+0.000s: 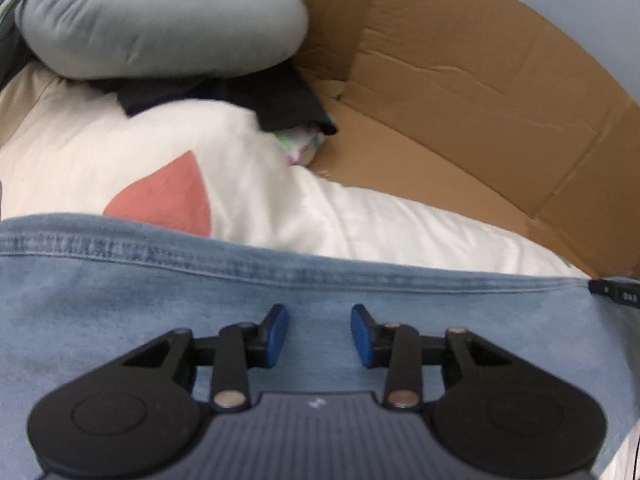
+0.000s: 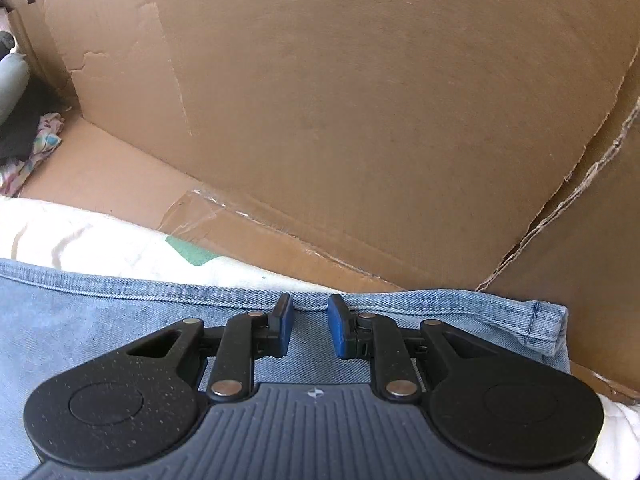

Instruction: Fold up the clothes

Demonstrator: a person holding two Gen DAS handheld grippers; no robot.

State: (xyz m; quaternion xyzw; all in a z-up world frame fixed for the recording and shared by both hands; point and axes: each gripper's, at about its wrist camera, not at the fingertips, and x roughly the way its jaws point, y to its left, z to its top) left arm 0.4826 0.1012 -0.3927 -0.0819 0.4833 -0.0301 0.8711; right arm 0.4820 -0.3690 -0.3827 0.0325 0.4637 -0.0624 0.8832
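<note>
Through the left wrist camera we see our left gripper (image 1: 319,334) hovering over the denim garment (image 1: 120,304), jaws parted with nothing between them. The denim lies flat over a white sheet (image 1: 248,184), its stitched hem running across just ahead of the fingertips. We judge the flat spread is there to ready a fold. A grey pillow (image 1: 160,24) sits farther off, towards the cardboard wall (image 1: 480,80).

Through the right wrist camera, our right gripper (image 2: 310,326) sits at the hem near the denim's right corner (image 2: 540,320), jaws narrowly apart and holding nothing, likely lined up to pinch that edge.
</note>
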